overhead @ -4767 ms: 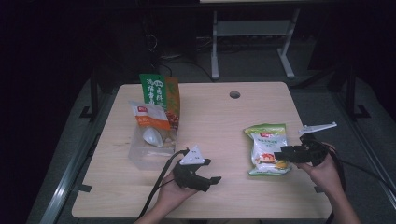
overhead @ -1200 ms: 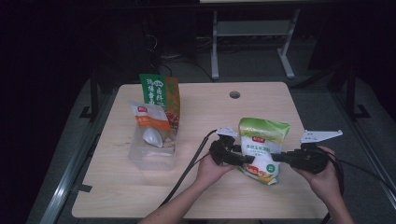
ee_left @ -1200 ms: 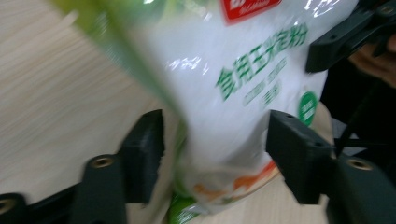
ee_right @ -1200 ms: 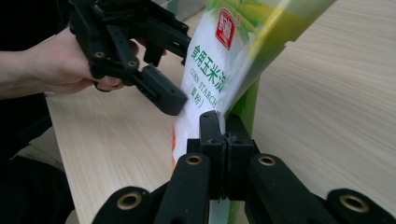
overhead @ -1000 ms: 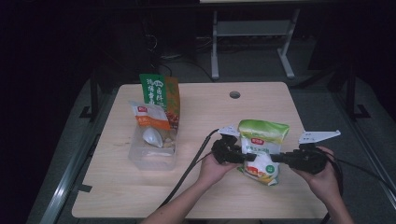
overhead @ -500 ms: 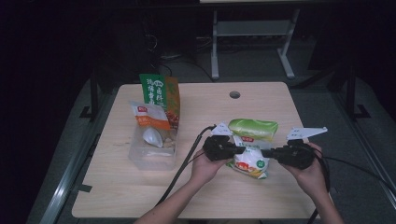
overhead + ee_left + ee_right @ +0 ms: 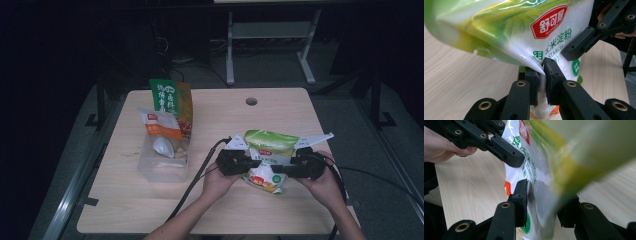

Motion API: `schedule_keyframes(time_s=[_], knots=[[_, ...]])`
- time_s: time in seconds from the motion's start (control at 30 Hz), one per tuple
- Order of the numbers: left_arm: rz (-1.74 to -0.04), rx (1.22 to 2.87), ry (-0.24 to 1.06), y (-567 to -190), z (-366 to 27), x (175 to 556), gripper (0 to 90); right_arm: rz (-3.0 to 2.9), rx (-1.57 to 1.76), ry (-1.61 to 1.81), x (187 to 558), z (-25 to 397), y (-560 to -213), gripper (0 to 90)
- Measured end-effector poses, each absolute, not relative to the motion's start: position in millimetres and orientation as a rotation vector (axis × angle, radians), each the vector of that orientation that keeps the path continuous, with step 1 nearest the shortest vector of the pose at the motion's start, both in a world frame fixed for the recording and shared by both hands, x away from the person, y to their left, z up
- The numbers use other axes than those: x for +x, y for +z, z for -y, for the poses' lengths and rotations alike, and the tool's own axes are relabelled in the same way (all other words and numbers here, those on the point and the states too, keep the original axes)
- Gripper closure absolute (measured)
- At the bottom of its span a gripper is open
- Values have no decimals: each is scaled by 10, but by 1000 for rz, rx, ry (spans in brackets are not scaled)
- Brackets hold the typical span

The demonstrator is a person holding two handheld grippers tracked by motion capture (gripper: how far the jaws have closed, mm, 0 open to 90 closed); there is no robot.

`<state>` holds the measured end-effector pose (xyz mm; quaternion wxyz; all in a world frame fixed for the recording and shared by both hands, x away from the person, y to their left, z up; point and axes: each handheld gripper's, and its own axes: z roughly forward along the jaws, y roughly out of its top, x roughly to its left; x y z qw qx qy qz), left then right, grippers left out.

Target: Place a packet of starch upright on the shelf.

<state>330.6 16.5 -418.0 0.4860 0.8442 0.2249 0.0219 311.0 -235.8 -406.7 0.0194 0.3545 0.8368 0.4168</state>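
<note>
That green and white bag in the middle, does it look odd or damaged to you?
Not damaged, as far as the pictures show. The bag is held off the table by both grippers, the left gripper and the right gripper each pinching one side. Its top flops over, which looks askew. Nothing appears spilled.

Clear plastic tub [image 7: 165, 162] at nine o'clock on the wooden table [image 7: 125, 200] — green-orange packet [image 7: 172, 102] and white-orange pouch [image 7: 162, 127] inside.
</note>
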Motion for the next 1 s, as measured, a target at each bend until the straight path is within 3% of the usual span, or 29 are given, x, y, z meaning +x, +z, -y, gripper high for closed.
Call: schedule_keyframes(time_s=[0.2, 0.33, 1.0], knots=[[-549, 2055, 37, -4179, -211, 3318, 806, -2596, 1108, 1316, 3119, 2337, -4057, 782], [-557, 2053, 27, -4170, -251, 3315, 730, -2587, 1118, 1306, 3100, 2330, -4047, 833], [-568, 2097, 106, -4161, -594, 3109, 489, -2527, 1103, 1312, 3102, 2265, -3867, 862]])
